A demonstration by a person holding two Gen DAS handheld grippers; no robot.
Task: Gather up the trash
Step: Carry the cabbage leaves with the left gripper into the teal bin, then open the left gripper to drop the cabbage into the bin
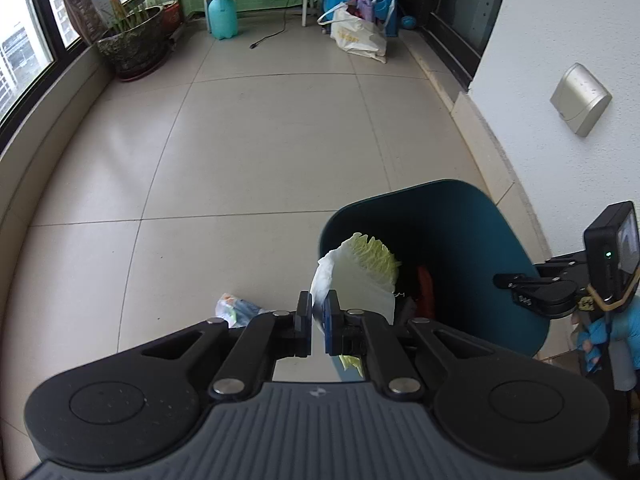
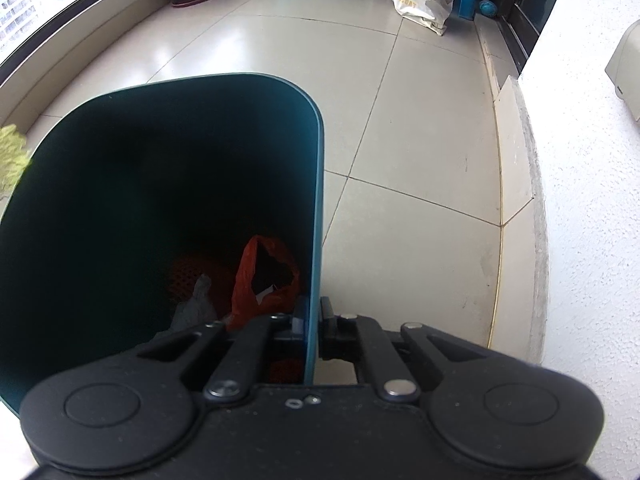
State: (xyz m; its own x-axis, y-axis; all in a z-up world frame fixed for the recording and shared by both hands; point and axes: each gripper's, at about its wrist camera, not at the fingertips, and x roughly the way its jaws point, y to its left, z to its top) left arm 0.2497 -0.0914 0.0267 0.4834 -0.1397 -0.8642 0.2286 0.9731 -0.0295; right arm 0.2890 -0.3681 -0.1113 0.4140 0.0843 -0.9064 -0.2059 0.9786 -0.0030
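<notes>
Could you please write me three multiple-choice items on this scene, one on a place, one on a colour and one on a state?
1. Where does the crumpled printed wrapper lie?
A. on the tiled floor left of the bin
B. inside the bin
C. on the window sill

2. What colour is the crumpled plastic bag inside the tall teal plastic bin?
A. blue
B. orange-red
C. white

3. What is the left gripper doing?
A. standing open over the floor
B. clamping the bin's rim
C. holding a pale green cabbage leaf

Answers:
1 A: the left wrist view shows the wrapper on the floor, outside the bin.
2 B: the right wrist view shows the bag orange-red against the dark inside.
3 C: its jaws are closed on the leaf's white base, at the bin's mouth; the right gripper clamps the rim.
</notes>
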